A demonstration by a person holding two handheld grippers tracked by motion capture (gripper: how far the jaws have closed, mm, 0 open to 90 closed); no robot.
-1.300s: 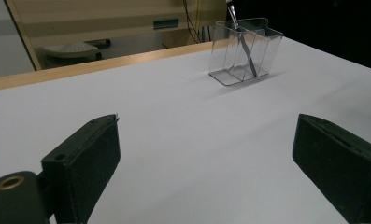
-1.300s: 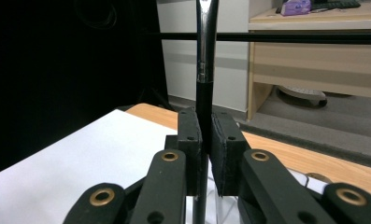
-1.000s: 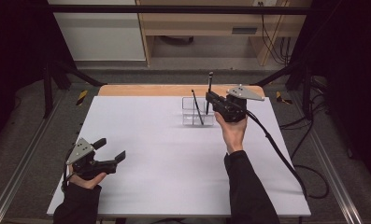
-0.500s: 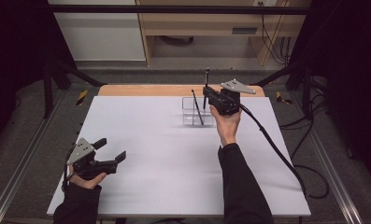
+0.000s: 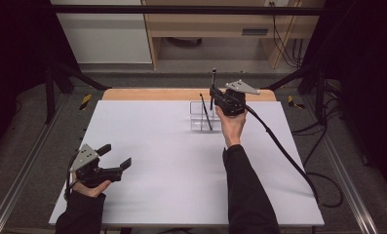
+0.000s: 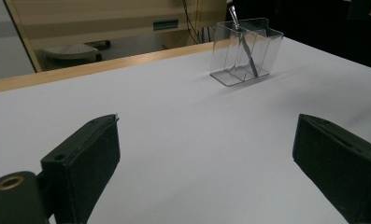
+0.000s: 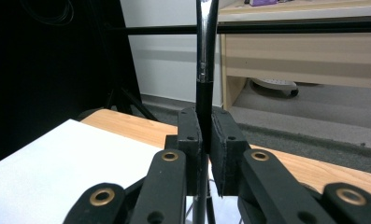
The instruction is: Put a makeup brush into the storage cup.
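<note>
High view: my right hand-held gripper [image 5: 215, 93] grips a pen [image 5: 213, 83] upright, just right of and above the holder [image 5: 197, 119]; left hand-held gripper [image 5: 117, 157] open.

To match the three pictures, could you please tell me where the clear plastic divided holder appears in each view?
High view: the clear plastic divided holder stands on the white table, far centre, beside the right tongs.
Left gripper view: upper right, far across the table.
Right gripper view: I cannot make it out.
Shared landmark: the light wooden strip along the table's far edge.
</note>
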